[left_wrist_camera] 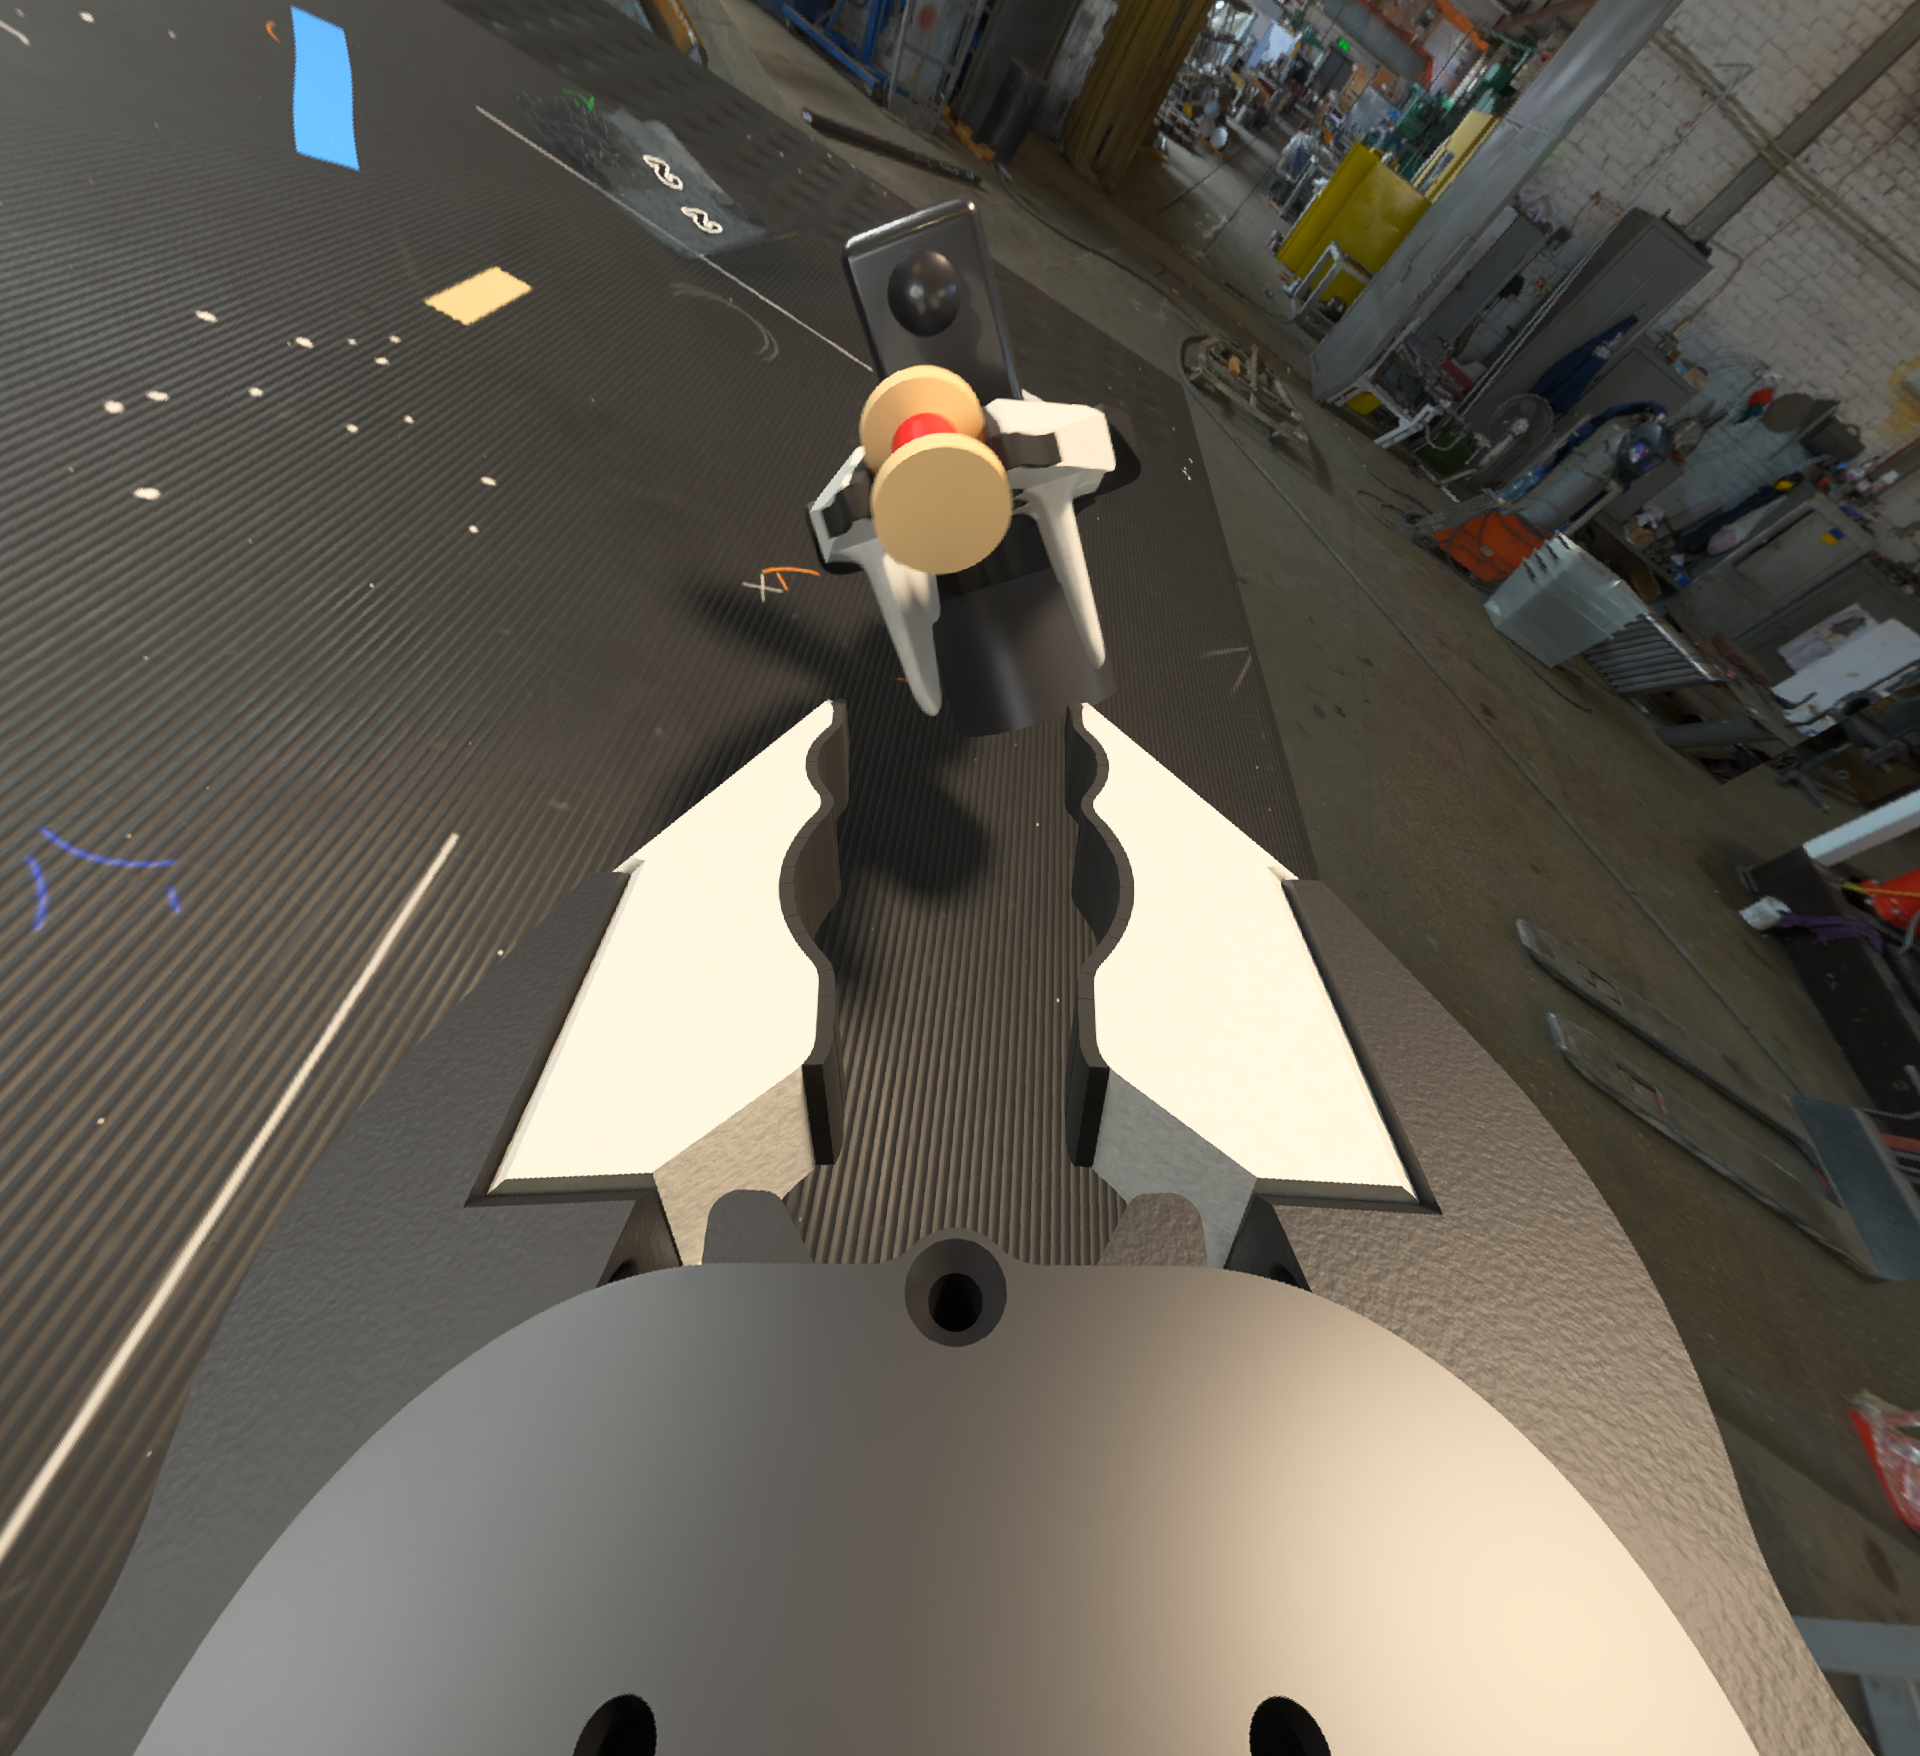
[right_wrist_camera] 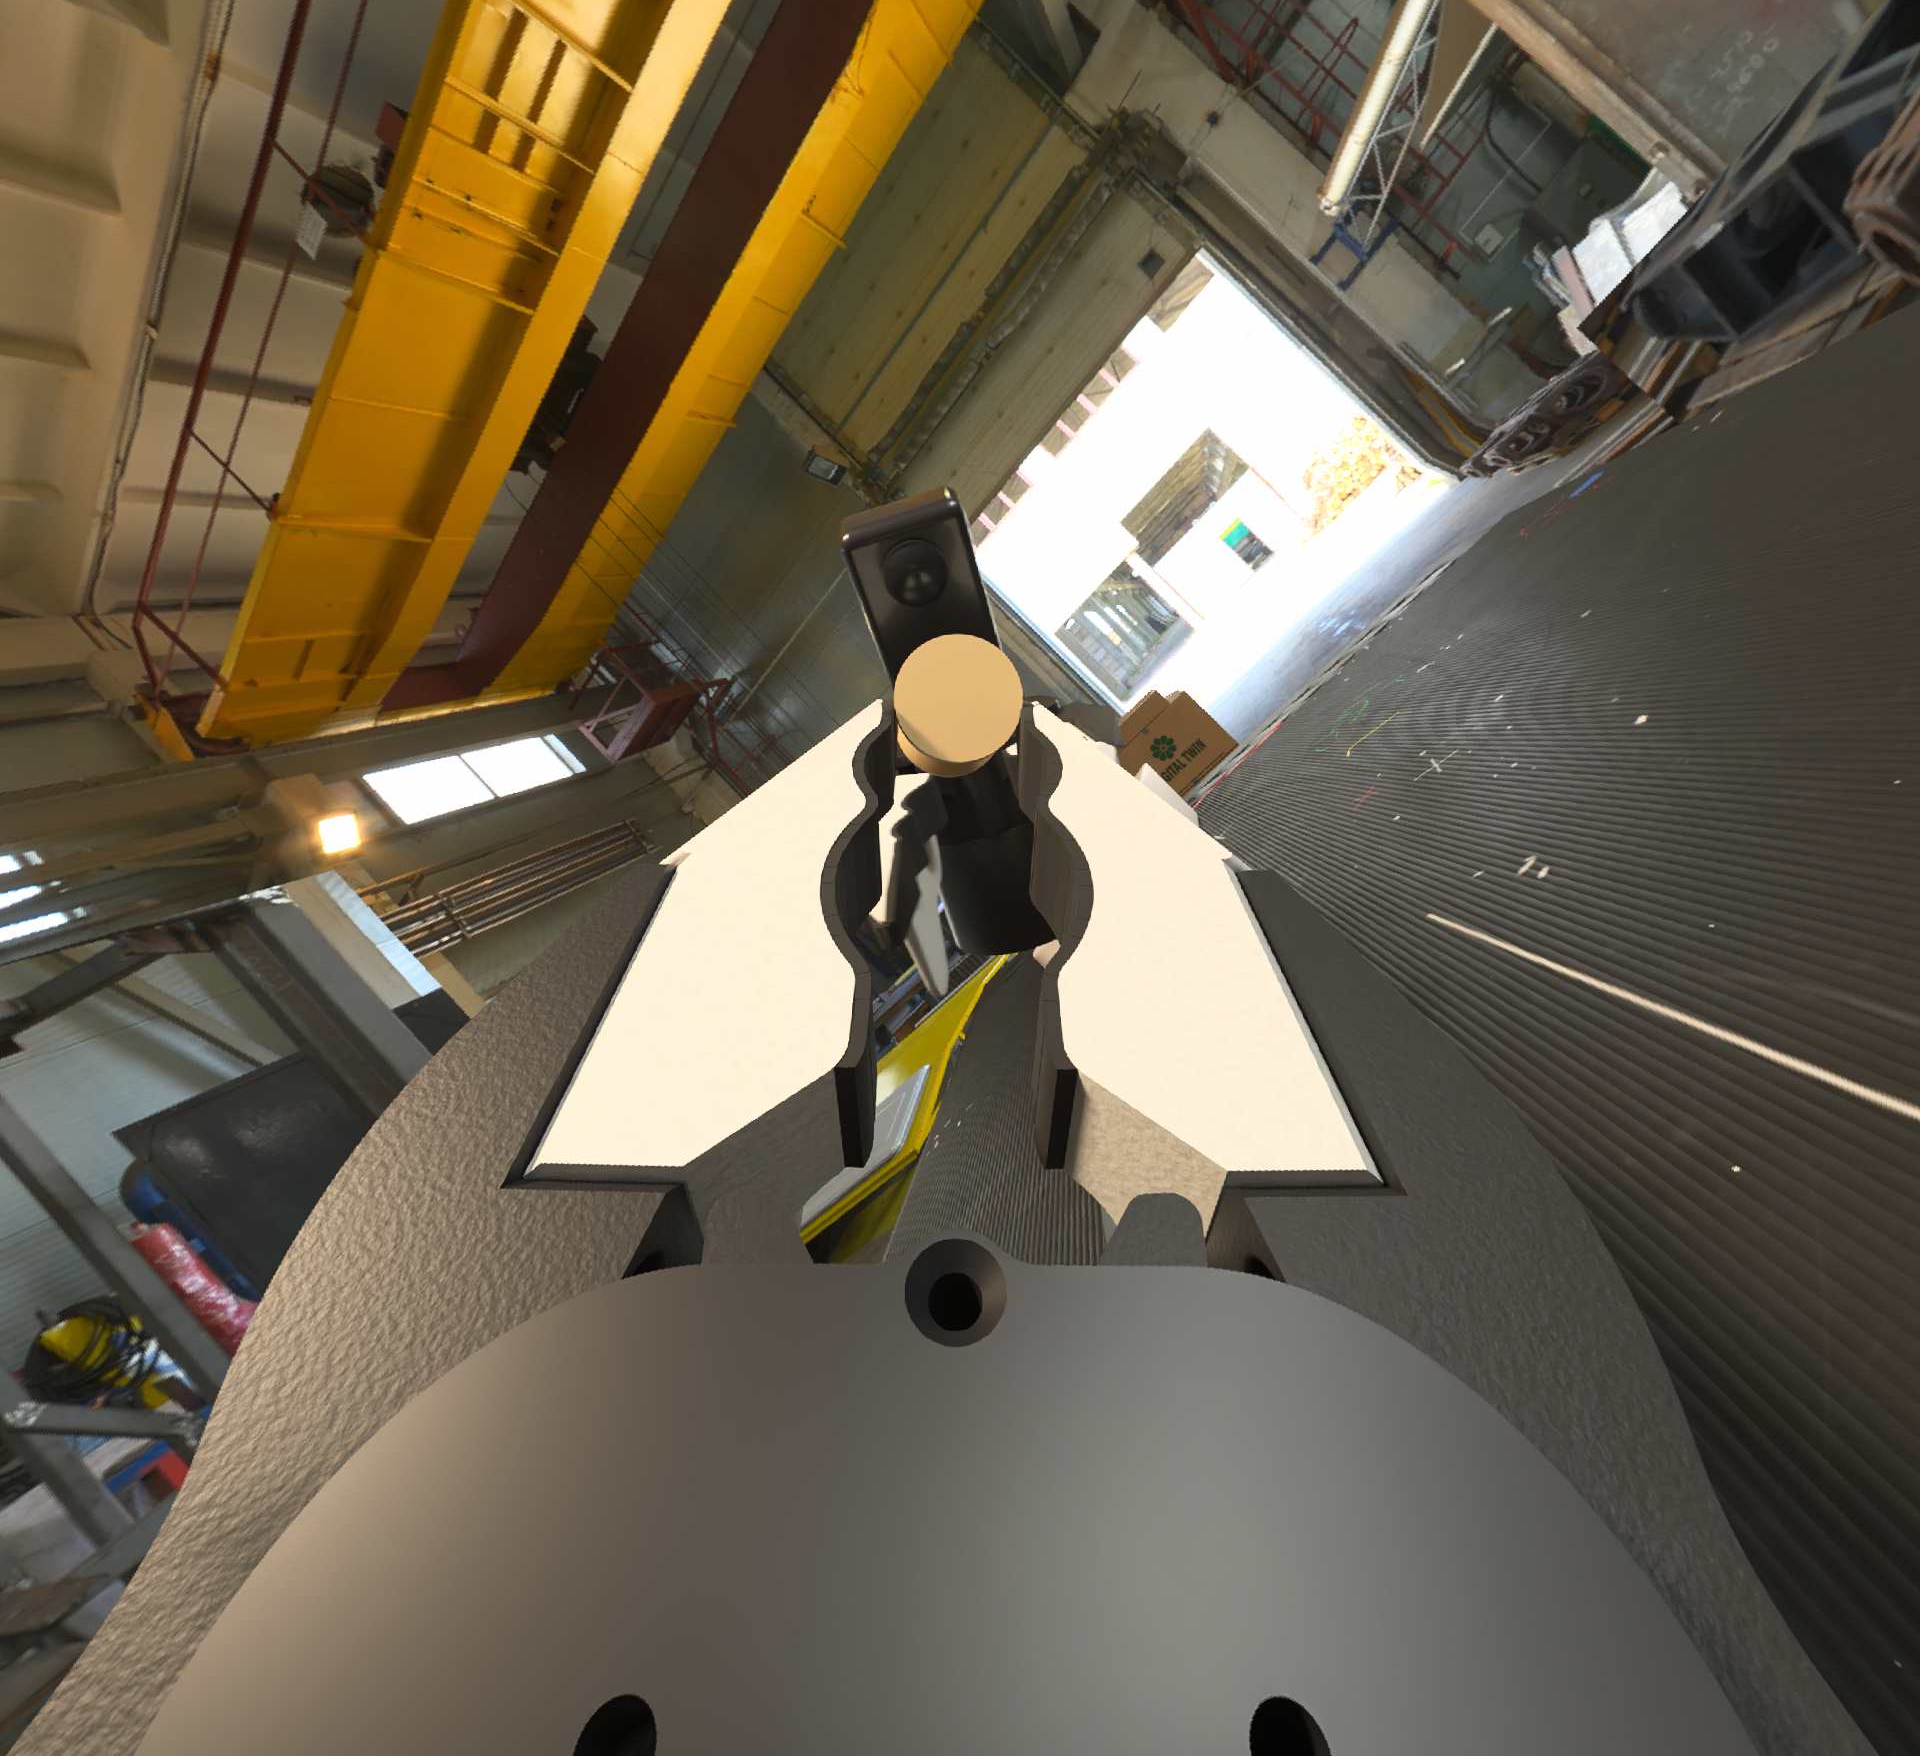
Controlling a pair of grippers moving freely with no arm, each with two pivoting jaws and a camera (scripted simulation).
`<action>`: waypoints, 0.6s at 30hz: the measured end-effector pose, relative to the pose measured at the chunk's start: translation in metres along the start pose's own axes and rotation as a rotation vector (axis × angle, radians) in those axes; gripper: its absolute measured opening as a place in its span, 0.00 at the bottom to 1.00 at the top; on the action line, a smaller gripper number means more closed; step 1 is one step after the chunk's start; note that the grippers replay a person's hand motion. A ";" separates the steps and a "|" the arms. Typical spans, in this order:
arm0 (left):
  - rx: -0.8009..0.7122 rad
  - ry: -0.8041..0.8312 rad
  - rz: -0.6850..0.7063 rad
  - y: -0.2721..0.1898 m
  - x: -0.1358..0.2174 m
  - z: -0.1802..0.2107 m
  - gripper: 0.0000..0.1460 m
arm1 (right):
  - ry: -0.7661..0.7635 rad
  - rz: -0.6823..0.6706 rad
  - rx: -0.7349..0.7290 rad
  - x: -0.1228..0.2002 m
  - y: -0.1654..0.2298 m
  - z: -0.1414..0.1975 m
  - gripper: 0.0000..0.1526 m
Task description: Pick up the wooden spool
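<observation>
**While the right tool (right_wrist_camera: pixel 956 750) pinches the tan wooden spool with two round flanges and a red core (right_wrist_camera: pixel 956 698), lift it steadily**

Because the spool sits at the very tips of the right tool's white fingers (right_wrist_camera: pixel 790 927) rather than deep in their scalloped pads, the hold looks shallow, and that is what matters most in this step. The jaws stand narrowed around the spool. Its axis runs forward along the fingers, so the right wrist view shows one flat flange end-on, filling the gap between the fingertips. From the left wrist view the spool hangs well clear above the dark ribbed counter (left_wrist_camera: pixel 312 667), and a soft shadow lies on the counter beneath it. The pick therefore seems largely made; what remains is to carry it up cleanly.

To do that well, I would hold the closing force constant and raise the tool straight, without rolling the wrist. A round flange held by its rim can pivot or slide forward out of the tips if the tool pitches nose-down. Keeping the fingers level or slightly nose-up lets the pads bear the weight. Avoid any quick stop, since little pad area is engaged.

The left tool (left_wrist_camera: pixel 958 714) faces the right one, directly ahead of its tips, with its jaws spread wide and nothing between them. It holds nothing and should stay back, as a nudge from the front could push the spool loose. If the grip looks doubtful, setting down and regrasping deeper is safer than squeezing harder.
</observation>
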State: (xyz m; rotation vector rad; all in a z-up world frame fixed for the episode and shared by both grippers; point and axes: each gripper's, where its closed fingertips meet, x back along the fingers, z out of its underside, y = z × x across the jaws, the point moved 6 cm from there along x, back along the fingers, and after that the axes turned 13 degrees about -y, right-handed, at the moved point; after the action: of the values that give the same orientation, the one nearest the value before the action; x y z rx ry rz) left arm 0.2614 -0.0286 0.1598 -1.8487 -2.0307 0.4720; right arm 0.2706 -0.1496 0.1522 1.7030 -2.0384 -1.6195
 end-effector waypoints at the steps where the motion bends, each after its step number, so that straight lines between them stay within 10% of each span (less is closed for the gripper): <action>1: -0.007 -0.009 -0.002 -0.002 -0.001 -0.001 0.29 | 0.000 0.004 0.000 0.000 -0.001 0.000 0.15; 18: 0.001 -0.066 -0.092 -0.003 -0.003 -0.002 0.31 | 0.068 0.091 0.104 -0.004 -0.006 0.009 0.15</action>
State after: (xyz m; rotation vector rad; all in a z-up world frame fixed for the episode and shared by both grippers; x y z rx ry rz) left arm 0.2603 -0.0322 0.1627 -1.7520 -2.1475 0.5148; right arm 0.2714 -0.1399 0.1465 1.6443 -2.1681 -1.4328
